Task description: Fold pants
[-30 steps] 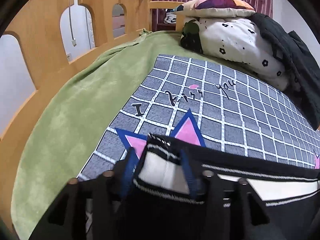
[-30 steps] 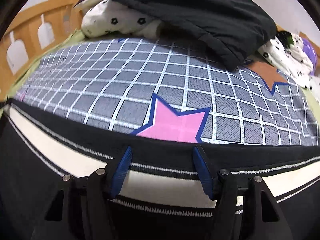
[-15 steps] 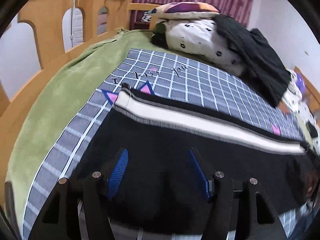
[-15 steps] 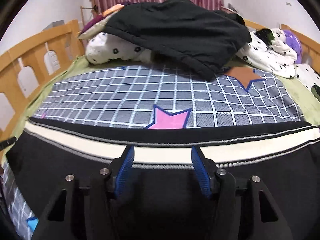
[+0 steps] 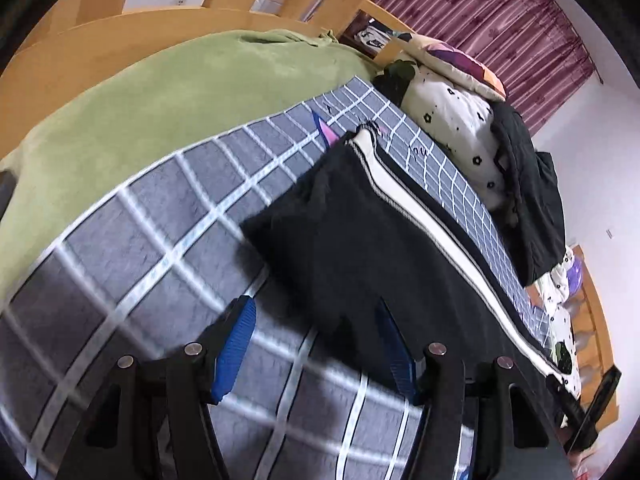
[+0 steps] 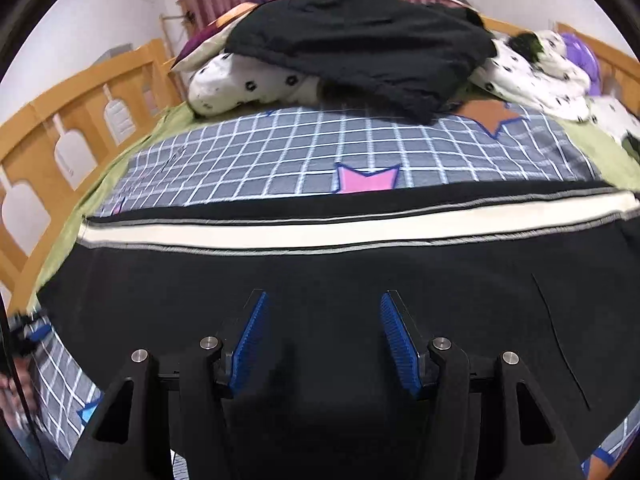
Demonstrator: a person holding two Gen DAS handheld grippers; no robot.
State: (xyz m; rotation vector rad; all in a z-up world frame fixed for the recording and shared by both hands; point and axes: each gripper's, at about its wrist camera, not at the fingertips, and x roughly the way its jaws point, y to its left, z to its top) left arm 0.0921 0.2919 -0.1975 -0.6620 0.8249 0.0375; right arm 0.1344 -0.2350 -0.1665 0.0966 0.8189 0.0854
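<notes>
Black knit pants [image 6: 320, 268] with a cream side stripe edged in grey lie flat across the grey checked blanket [image 6: 304, 148], stripe along the far edge running from nine to three o'clock in the right wrist view. Left gripper [image 5: 316, 344] hangs wide open and empty over the pants' near corner; right gripper [image 6: 324, 340] is likewise spread, empty, above the black cloth. Bare blanket shows at nine o'clock; a pile of dark jacket [image 6: 360, 44] and spotted bedding [image 6: 248, 84] sits at twelve.
</notes>
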